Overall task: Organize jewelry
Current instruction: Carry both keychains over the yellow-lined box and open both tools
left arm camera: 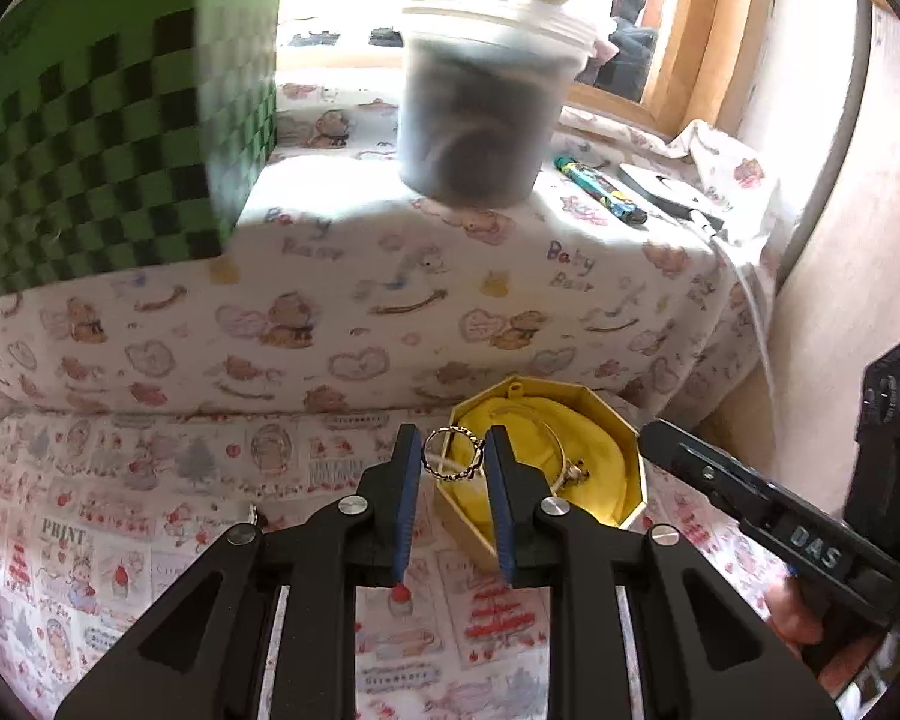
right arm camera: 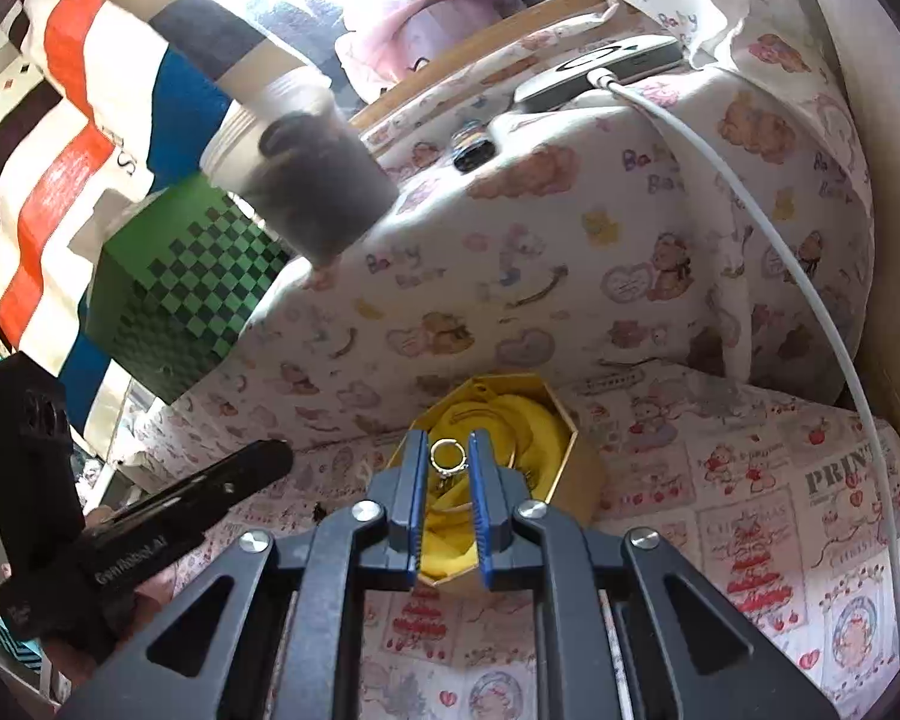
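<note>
While your left tongs (left arm camera: 453, 456) pinch the twisted gold ring (left arm camera: 453, 455) between their blue pads, keep the squeeze even, because the thin band stands on edge and, by my reading, could flip out if one pad leads. That ring hangs at the near-left rim of the open gold octagonal jewelry box (left arm camera: 629, 483), just above its edge rather than over the middle. Your right tongs (right arm camera: 448, 456) look clamped the same way on a small gold ring with a pale stone (right arm camera: 448, 456), held over the crumpled yellow cloth lining (right arm camera: 546, 426) inside the box. A thin bangle (left arm camera: 561, 456) lies on that lining beside the left tongs' right pad, so you should steer clear of it when you lower.

To do this step well, I would bring one ring down at a time. Move the left ring further in over the yellow cloth before you part the pads, since letting go at the rim risks it rolling onto the patterned cloth (left arm camera: 150, 480) of the desk. Lower until the band nearly meets the lining, then ease the pads apart slowly so nothing flicks.

Further out, a green checkered box (left arm camera: 90, 150) and a translucent plastic tub with dark contents (left arm camera: 480, 114) stand on the raised, bear-print-covered ledge behind, well apart from your work. A white cable (right arm camera: 810, 276) trails down the right side; keep your right wrist away from it.
</note>
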`<state>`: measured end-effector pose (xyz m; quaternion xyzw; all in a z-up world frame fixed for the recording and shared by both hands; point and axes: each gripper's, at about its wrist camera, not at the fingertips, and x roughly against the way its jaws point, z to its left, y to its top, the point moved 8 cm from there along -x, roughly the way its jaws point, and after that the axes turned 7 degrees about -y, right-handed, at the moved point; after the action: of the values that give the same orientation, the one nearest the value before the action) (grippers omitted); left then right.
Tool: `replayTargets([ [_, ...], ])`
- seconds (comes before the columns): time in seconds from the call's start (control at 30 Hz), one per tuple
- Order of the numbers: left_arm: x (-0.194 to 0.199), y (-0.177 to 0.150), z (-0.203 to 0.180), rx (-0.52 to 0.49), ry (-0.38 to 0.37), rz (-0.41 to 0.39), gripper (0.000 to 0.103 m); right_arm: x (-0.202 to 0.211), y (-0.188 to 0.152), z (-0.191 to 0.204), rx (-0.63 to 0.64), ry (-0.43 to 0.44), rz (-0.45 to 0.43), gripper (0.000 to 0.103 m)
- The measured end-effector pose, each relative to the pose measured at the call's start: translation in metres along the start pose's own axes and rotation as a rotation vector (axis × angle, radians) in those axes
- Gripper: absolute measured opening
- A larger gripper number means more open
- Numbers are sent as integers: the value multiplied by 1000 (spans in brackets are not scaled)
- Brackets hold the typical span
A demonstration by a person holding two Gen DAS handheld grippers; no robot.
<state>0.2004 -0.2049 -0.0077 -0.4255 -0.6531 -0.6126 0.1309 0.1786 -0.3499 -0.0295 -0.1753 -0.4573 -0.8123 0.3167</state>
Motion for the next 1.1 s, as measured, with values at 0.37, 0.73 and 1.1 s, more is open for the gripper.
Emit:
replayTargets([
  [0.37,-32,-1,-13,51,-42,37,21,-13,-4,-8,-31,31,37,13],
  [0.73,-43,2,-25,77,-107,68,21,-4,0,-19,-101,49,33,14],
  [1.1,-15,10,-25,53,-81,8,42,13,6,-23,-114,53,-4,19],
])
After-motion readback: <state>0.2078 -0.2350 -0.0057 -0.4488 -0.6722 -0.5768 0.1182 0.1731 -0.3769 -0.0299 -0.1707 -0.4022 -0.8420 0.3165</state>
